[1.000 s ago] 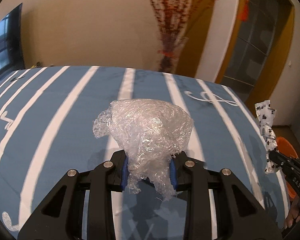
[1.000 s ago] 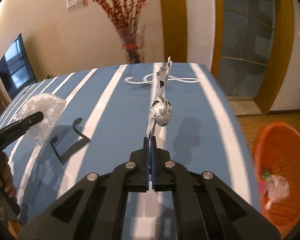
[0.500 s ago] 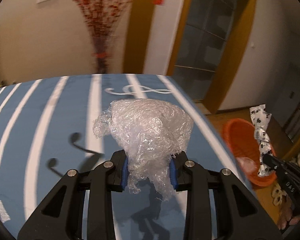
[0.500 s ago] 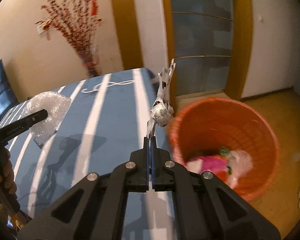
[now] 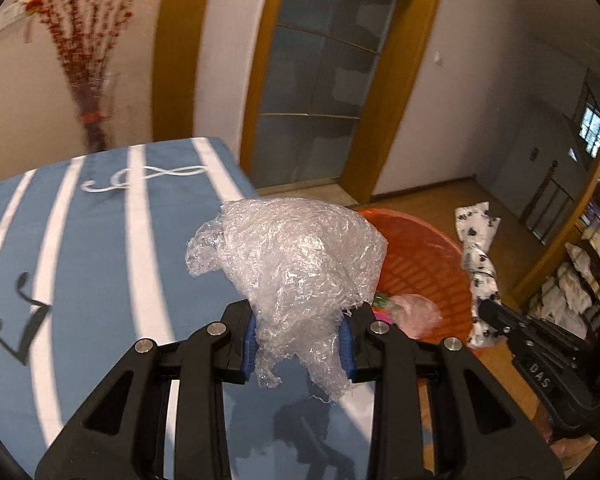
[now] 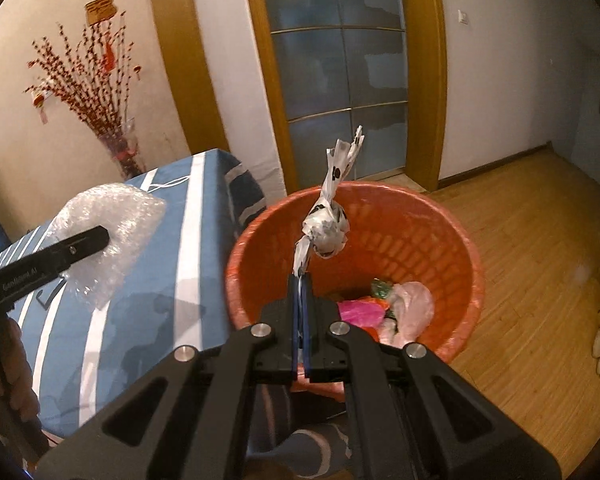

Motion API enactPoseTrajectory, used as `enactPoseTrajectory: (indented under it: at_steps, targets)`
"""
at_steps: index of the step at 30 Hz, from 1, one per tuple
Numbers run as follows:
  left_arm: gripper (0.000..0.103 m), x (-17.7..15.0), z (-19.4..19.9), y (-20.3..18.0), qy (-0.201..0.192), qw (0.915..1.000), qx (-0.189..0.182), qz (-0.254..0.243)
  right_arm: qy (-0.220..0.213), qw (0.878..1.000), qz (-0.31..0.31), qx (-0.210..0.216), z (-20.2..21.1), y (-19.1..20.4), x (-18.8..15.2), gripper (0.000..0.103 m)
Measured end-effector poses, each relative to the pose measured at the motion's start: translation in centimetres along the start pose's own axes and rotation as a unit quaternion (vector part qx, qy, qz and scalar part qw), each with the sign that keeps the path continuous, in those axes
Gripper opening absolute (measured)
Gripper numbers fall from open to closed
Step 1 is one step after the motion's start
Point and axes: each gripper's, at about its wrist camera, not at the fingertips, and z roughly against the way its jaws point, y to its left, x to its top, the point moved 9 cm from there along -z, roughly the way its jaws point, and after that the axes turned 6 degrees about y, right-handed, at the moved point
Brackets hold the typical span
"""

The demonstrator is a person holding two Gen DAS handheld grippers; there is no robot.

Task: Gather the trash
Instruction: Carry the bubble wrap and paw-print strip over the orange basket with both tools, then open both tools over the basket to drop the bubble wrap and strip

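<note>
Trash is clamped in both of your claws, and neither piece has gone into the bin yet. Your right gripper point(image 6: 300, 280) has its jaws pressed together on the tail of a twisted white wrapper with black spots point(image 6: 327, 229), which stands up from the tips, knotted into a small ball partway along and flaring out at the top. From this view it hangs over the open mouth of the orange basket point(image 6: 452, 236), so by my reading a release here should drop it inside. Your left gripper point(image 5: 300, 340) is squeezed on a crumpled wad of clear plastic film point(image 5: 296, 256), the blue pads point(image 5: 251, 340) biting into its lower part while the bulk puffs out above them and loose shreds hang below. That wad sits above the corner of the blue, white-striped tablecloth point(image 5: 100, 264), near the basket but not clearly over it, so it probably needs to travel farther right. Inside the basket you already have a pink scrap point(image 6: 360, 312), a pale bag point(image 6: 414, 308) and something green point(image 6: 382, 289). What remains, as I judge it: let go of both pieces over the basket.
</note>
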Motion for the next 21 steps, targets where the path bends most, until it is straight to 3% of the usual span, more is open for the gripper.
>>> enactPoseTrajectory:
  at_steps: [14, 15, 17, 21]
  targets:
    - [0.032, 0.1, -6.3, -6.2, 0.049, 0.9978, -0.04, -0.022, -0.008, 1.0, -0.028, -0.002, -1.9, -4.7, 1.5, 0.004]
    - [0.033, -0.2, -6.7, -6.5, 0.055, 0.9974, -0.04, -0.023, -0.012, 1.0, -0.029, -0.001, -2.1, -5.1, 1.8, 0.008]
    - [0.045, -0.5, -7.9, -6.9, 0.066, 0.9969, -0.037, -0.023, -0.015, 0.999, -0.034, 0.0, -2.5, -5.6, 2.1, 0.008]
    - [0.049, -1.3, -8.9, -6.6, 0.082, 0.9961, -0.027, -0.015, -0.01, 0.999, -0.042, -0.003, -3.1, -6.6, 2.1, 0.024]
